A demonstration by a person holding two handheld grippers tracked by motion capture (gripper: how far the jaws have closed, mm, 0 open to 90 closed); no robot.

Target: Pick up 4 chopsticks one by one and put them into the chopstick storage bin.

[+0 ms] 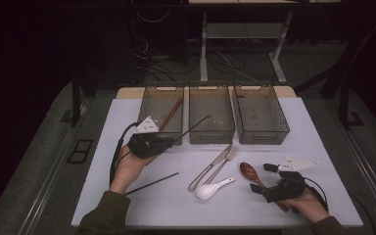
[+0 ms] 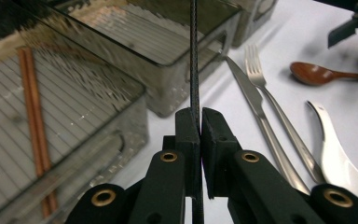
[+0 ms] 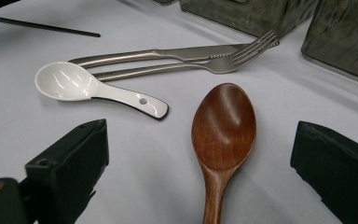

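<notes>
Near the left front of the white table (image 1: pixel 127 205), the left gripper (image 1: pixel 172 140) hangs above the surface with its jaws pinched tight on a black chopstick (image 1: pixel 192 128), which slants up and to the right across the gap between the left bin (image 1: pixel 149 105) and the middle bin (image 1: pixel 212 132). In the left gripper view the chopstick (image 2: pixel 194 60) runs straight up from between the closed pads, over the near corner of the middle bin (image 2: pixel 168 100). The left bin already holds a pair of brown chopsticks (image 1: pixel 172 113) lying at a slant; the right bin (image 1: pixel 259 134) stands just beside the middle one, all three in a row along the far edge of the table. A second black chopstick (image 1: pixel 152 183) lies flat on the table, close to the left forearm and near the front edge. Between the two hands lie a knife (image 1: pixel 209 169) and a fork (image 1: pixel 223 164), touching side by side, with a white spoon (image 1: pixel 214 188) just in front of them. The right gripper (image 1: pixel 262 177) rests low at the right front, jaws spread wide on either side of a wooden spoon (image 1: pixel 248 171), whose bowl lies between them on the table without either pad touching it. Bare table lies to the right of the bins and along the front edge
</notes>
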